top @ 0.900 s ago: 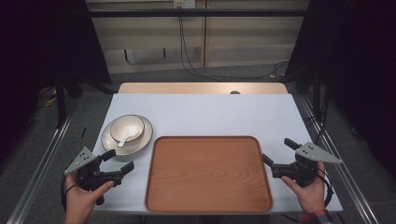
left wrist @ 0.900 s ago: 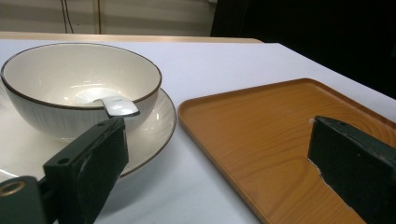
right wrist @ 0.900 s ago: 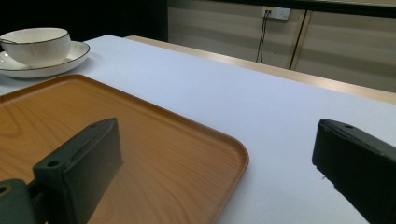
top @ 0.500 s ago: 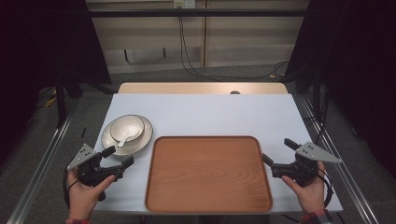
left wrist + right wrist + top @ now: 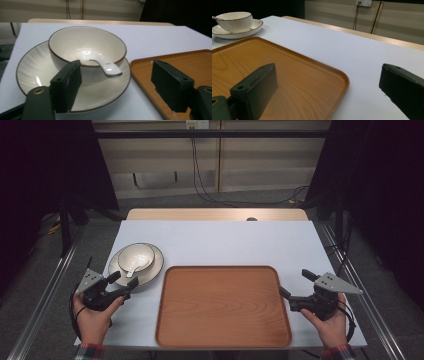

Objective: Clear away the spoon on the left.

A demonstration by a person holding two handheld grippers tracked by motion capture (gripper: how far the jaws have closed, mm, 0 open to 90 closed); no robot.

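The left gripper [image 5: 121, 286], jaws wide apart and empty, sits just short of the cream ribbed ceramic plate [image 5: 153, 267], way nearer than the right gripper [image 5: 295, 286]. The plate carries a cream dark-rimmed bowl [image 5: 87, 47], and the glossy white ceramic spoon [image 5: 100, 62] points its handle back at those jaws. The right one's gaping and empty too, beside the brown wooden tray [image 5: 222, 307].

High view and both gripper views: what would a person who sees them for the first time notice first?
The large wooden tray dominates the near middle of the white table, and nothing lies on it. To its left, a bowl with a white spoon inside stands on a plate. The left gripper is open just before that plate, and the right gripper is open at the tray's right edge.
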